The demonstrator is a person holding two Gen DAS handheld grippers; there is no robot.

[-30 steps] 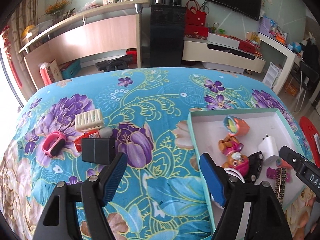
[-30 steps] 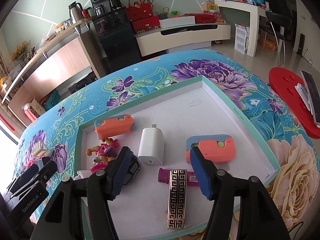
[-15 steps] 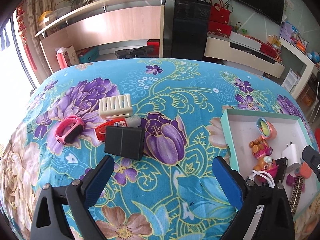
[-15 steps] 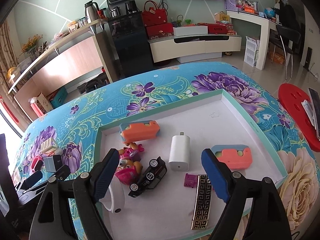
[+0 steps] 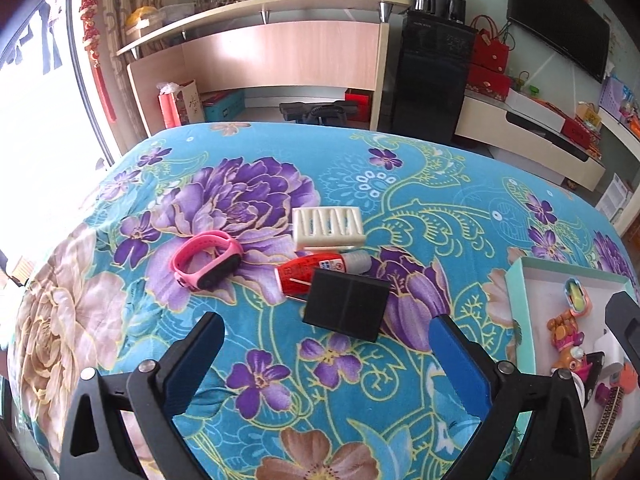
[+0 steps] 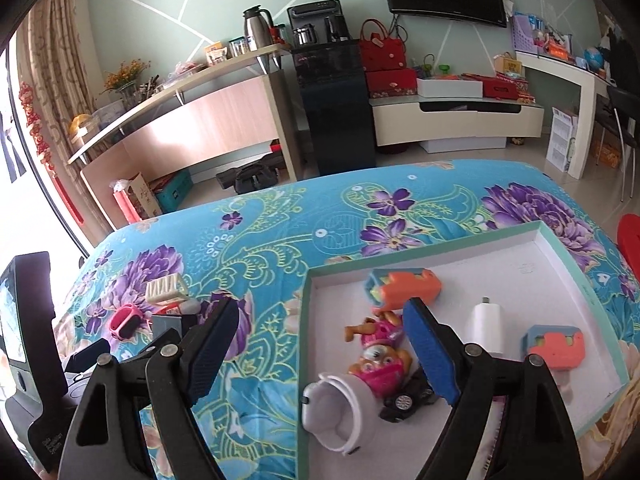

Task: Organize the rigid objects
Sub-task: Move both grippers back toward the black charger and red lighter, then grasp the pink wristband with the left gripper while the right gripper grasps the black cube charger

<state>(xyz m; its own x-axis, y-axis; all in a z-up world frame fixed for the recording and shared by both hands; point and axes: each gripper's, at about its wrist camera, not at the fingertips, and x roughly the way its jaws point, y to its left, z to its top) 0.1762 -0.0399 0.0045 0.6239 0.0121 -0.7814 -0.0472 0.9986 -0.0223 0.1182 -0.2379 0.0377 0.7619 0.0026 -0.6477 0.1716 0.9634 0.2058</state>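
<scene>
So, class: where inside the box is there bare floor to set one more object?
The box is bare along its far wall, behind the white charger. Its near-left corner is crowded: dog figure, toy car, white band.

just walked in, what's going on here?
A person with a handheld gripper in each hand is sorting small items into a shallow box on a floral tablecloth. Both grippers are open and empty, jaws just widened. The left gripper faces four things outside the box: a black block, red bottle, pink watch and cream soap dish. The right gripper hangs over the box's near-left edge; toys and a white charger already lie inside.
</scene>
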